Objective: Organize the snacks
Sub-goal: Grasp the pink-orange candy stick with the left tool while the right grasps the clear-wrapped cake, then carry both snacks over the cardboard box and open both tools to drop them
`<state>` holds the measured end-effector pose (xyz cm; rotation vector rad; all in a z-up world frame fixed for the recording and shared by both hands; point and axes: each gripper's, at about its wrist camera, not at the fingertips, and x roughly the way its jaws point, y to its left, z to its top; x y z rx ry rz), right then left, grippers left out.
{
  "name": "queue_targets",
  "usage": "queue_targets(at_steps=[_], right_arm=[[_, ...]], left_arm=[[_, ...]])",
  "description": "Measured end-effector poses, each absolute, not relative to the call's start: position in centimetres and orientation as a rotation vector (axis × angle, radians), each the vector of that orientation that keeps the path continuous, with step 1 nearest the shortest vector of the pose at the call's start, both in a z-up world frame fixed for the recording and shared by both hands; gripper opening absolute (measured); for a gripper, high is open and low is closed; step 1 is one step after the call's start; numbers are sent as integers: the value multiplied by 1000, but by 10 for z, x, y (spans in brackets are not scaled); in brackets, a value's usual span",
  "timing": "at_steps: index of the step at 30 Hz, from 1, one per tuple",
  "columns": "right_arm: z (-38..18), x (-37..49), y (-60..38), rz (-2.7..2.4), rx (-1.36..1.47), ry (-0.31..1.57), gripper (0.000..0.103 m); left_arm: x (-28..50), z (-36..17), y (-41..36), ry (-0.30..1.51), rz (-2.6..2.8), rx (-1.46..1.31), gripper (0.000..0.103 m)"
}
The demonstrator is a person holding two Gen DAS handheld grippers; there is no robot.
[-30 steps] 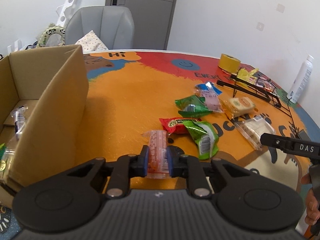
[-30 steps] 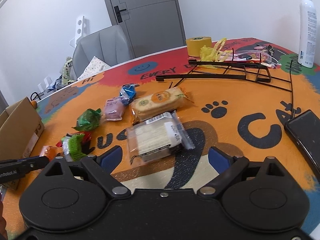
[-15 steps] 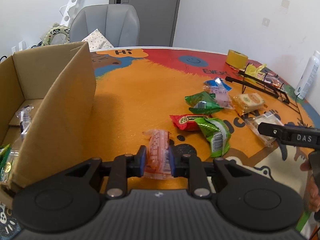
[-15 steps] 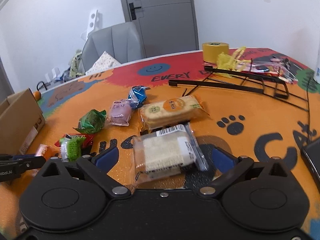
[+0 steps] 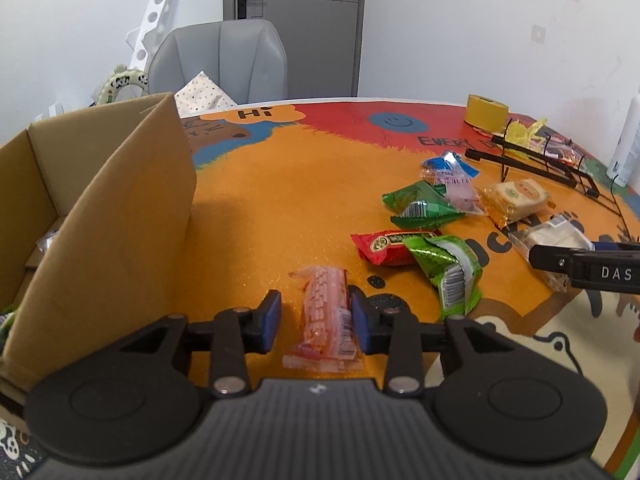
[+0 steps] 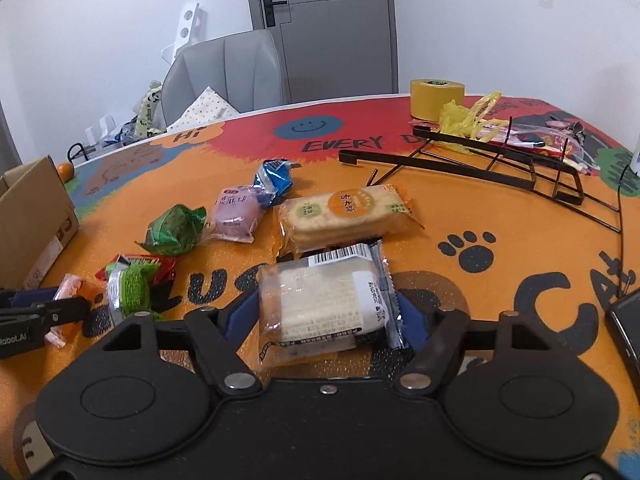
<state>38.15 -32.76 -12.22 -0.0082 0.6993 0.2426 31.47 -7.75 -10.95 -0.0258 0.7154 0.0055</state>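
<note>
An orange-pink snack packet (image 5: 326, 314) lies on the mat between the fingers of my left gripper (image 5: 316, 316), which is open; the right pad touches it and the left pad stands apart. My right gripper (image 6: 326, 314) has closed in around a clear packet of white crackers (image 6: 324, 304), both pads against its sides. An open cardboard box (image 5: 120, 208) stands just left of the left gripper. Loose snacks lie between: a green packet (image 5: 448, 272), a red one (image 5: 384, 246), a green triangle (image 5: 418, 204), a purple one (image 6: 236, 216), a blue one (image 6: 272, 180) and a biscuit pack (image 6: 344, 214).
A black wire rack (image 6: 500, 164) lies at the back right with a yellow tape roll (image 6: 436, 96) and yellow bag behind it. A dark phone (image 6: 626, 328) lies at the right edge. A grey chair (image 5: 220, 60) stands beyond the table.
My left gripper has opened off the orange-pink packet, which now lies loose on the mat. My right gripper has moved forward and closed from wide open onto the cracker packet.
</note>
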Motion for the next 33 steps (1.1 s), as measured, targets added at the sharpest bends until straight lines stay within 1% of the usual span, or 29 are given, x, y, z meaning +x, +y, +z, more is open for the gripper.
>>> queue_targets(at_steps=[1,2,4,5,6,11,13,18,26,33], right_arm=[[-122,379,-325,236,-18,697,68],[-122,377,-323,230,-27,696,67],[-122,372,-319,218,-22,698,65],[-121,370,-317,214,-21,699,64],[-120,367,-315,210,-18,702,63],[-117,354,-308,194,-1,696,57],[-115,351,-308,190,22,701,55],[-110,345,-308,195,67,699,53],[-94,337,-306,215,105,668,53],[-67,334,-291,272,118,645,53]], left_arm=[[314,-110,-78,715,6,-23,36],[314,-109,-78,714,3,-25,33],[313,-109,-78,714,-3,-28,30],[313,-109,-78,714,-6,-27,26],[312,-109,-78,714,-8,-28,24],[310,-106,-77,722,-30,-57,19],[307,-103,-76,718,-26,-70,19],[300,-94,-71,692,-19,-96,18],[291,-74,-63,659,-34,-118,18],[283,-48,-56,619,-27,-132,18]])
